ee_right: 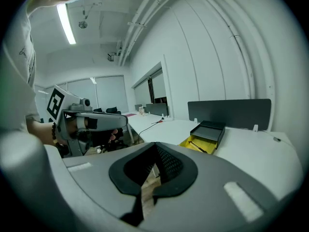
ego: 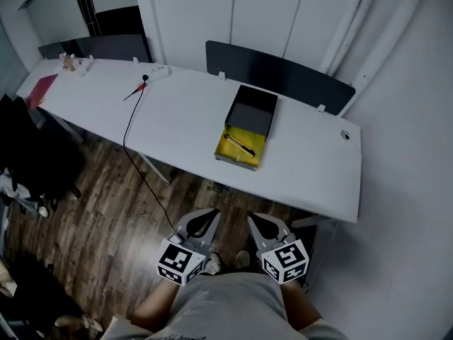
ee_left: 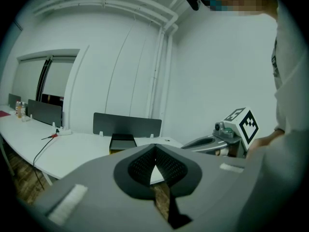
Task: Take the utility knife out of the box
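The box [ego: 244, 127] lies on the white table [ego: 311, 168], a dark sleeve with a yellow drawer [ego: 241, 147] pulled out toward me. A black utility knife [ego: 239, 144] lies inside the drawer. Both grippers hang low in front of my body, well short of the table. My left gripper [ego: 210, 216] is shut and holds nothing, and so is my right gripper [ego: 256, 220]. In the left gripper view the left gripper [ee_left: 155, 148] points toward the box [ee_left: 121, 142]. In the right gripper view the right gripper [ee_right: 155, 145] has the box [ee_right: 205, 135] and the knife [ee_right: 197, 145] ahead to the right.
A dark partition panel [ego: 279, 73] stands behind the box. A black cable [ego: 132, 119] with a red tip runs over the table and down to the wooden floor [ego: 106, 218]. A red folder [ego: 42, 89] lies far left. A black chair [ego: 28, 151] stands at the left.
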Demonstrator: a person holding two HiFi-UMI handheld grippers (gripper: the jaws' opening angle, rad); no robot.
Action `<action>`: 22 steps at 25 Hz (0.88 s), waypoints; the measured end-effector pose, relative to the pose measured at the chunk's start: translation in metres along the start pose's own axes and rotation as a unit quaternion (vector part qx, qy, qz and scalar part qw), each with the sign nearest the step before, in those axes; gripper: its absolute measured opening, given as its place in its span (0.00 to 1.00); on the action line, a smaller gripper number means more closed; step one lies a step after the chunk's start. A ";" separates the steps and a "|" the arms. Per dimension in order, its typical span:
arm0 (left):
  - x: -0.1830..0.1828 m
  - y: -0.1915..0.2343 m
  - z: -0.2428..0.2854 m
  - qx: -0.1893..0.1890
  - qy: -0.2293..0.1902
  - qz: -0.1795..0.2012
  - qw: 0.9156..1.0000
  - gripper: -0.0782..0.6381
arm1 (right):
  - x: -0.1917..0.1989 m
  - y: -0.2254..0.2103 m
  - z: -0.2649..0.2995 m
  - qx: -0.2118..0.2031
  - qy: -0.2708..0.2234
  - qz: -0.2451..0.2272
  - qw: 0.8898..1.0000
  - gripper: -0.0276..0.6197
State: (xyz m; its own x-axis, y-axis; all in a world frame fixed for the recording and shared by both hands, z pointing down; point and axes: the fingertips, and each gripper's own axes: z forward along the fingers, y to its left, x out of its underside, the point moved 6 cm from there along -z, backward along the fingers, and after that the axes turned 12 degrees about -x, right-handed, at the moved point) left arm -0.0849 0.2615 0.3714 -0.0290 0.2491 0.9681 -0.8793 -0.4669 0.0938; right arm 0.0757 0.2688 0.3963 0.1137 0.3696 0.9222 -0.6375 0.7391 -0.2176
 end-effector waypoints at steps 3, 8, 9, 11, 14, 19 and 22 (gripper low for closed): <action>-0.001 0.007 -0.005 0.011 -0.004 0.005 1.000 0.11 | -0.001 0.006 0.005 0.010 -0.001 0.001 1.000 0.07; 0.001 0.021 -0.011 0.020 -0.006 0.002 1.000 0.11 | -0.002 0.017 0.012 0.020 -0.002 0.002 1.000 0.07; 0.002 0.022 -0.011 0.022 -0.006 0.001 1.000 0.11 | -0.001 0.018 0.014 0.020 -0.002 0.002 1.000 0.07; 0.003 0.025 -0.010 0.025 -0.005 0.000 1.000 0.11 | -0.002 0.020 0.016 0.021 -0.002 0.002 1.000 0.07; 0.001 0.027 -0.007 0.029 -0.006 0.001 1.000 0.11 | -0.004 0.020 0.020 0.022 -0.001 0.001 1.000 0.07; 0.001 0.036 0.000 0.027 -0.007 -0.002 1.000 0.11 | -0.007 0.011 0.031 0.020 -0.001 0.001 1.000 0.07; -0.003 0.042 0.008 0.022 -0.012 -0.003 1.000 0.11 | -0.014 0.002 0.037 0.019 -0.005 -0.008 1.000 0.07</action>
State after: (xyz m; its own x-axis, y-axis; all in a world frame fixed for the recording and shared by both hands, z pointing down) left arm -0.1177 0.2343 0.3744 -0.0112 0.2323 0.9726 -0.8574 -0.5027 0.1102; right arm 0.0443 0.2441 0.3949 0.1173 0.3527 0.9284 -0.6636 0.7233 -0.1909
